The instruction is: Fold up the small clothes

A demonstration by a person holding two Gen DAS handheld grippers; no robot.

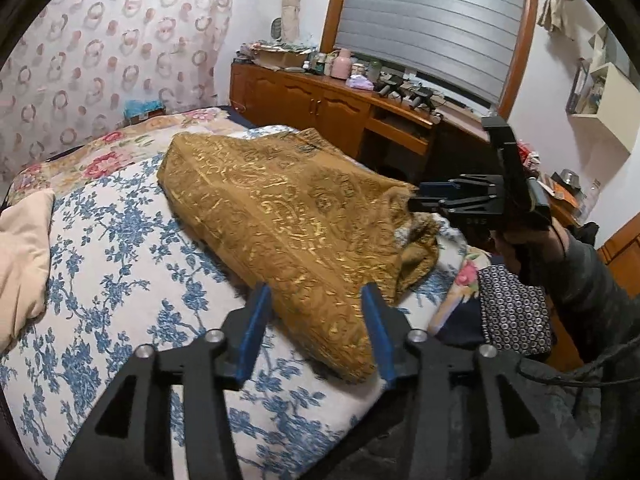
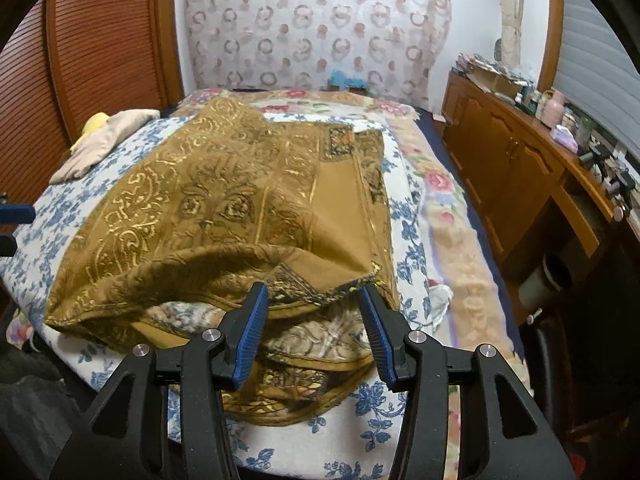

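A mustard-gold patterned garment lies partly folded on a blue-flowered white bedsheet. My left gripper is open, its blue pads either side of the garment's near corner. My right gripper shows in the left wrist view at the garment's right edge. In the right wrist view the right gripper is open, its blue pads straddling the bunched near edge of the garment, without closing on it.
A beige cloth lies at the bed's left; it also shows in the right wrist view. A wooden sideboard with bottles stands beyond the bed. A dark dotted cloth lies at the right.
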